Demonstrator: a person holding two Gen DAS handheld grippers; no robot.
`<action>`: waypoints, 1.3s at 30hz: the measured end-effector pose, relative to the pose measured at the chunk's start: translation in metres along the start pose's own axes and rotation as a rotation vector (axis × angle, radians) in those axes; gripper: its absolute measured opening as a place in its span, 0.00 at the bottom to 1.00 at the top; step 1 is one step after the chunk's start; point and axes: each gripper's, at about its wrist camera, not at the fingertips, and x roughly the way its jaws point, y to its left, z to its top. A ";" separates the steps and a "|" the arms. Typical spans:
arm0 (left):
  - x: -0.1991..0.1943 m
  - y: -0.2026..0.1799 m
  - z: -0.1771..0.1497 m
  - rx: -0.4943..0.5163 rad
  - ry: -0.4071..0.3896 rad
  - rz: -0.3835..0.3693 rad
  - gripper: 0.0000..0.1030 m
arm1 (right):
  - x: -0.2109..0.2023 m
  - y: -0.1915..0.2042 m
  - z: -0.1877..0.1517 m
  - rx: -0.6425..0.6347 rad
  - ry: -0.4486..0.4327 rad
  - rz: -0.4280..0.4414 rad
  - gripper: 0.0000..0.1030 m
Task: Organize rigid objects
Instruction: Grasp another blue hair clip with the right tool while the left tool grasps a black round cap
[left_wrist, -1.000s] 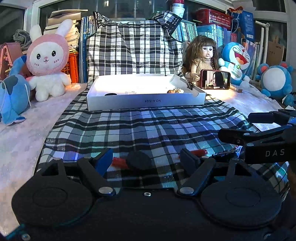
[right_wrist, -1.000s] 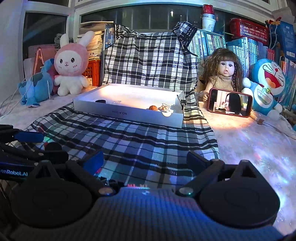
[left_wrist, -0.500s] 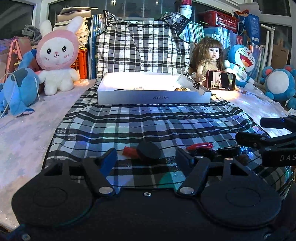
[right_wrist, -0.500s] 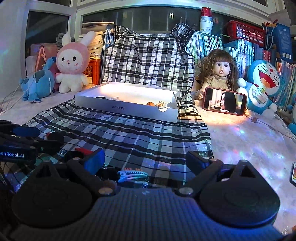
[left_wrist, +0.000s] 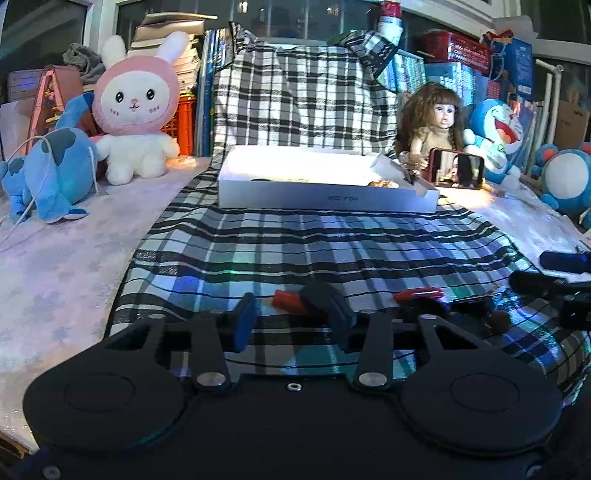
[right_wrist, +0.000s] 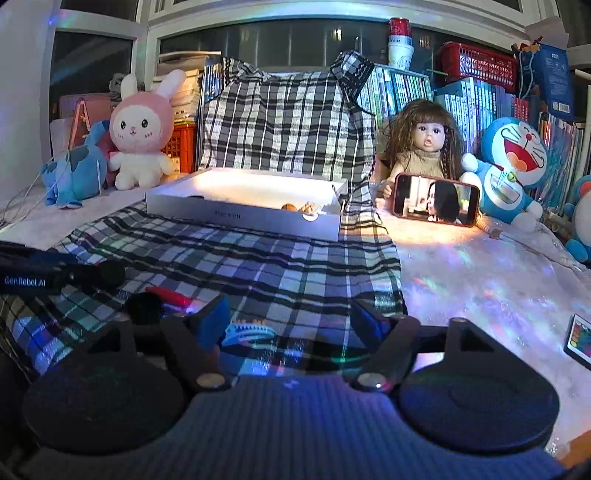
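My left gripper (left_wrist: 291, 317) jaws are closing, a red-and-black stick (left_wrist: 295, 301) lying between them on the checked cloth (left_wrist: 332, 243). My right gripper (right_wrist: 291, 325) jaws are closing around a blue hair clip (right_wrist: 247, 332). Beyond the cloth, a white box (right_wrist: 240, 214) is sitting before shelves of books (right_wrist: 461, 96).

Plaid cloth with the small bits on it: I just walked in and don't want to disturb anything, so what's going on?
A person is tidying small items with a gripper in each hand. The left gripper has its jaws closing around a red-and-black piece on the plaid cloth. The right gripper is closing with a blue toothed clip between its jaws. Neither looks pinched yet. The white box behind holds a few small things.
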 end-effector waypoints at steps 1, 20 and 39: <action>-0.001 -0.002 0.000 0.003 -0.003 -0.010 0.33 | 0.000 0.000 -0.001 -0.003 0.008 0.005 0.74; 0.018 -0.019 0.001 0.051 -0.001 -0.060 0.33 | 0.020 0.007 -0.006 -0.018 0.044 0.009 0.72; 0.024 -0.042 -0.004 0.148 0.018 -0.128 0.33 | 0.024 0.004 -0.012 -0.017 0.065 0.007 0.66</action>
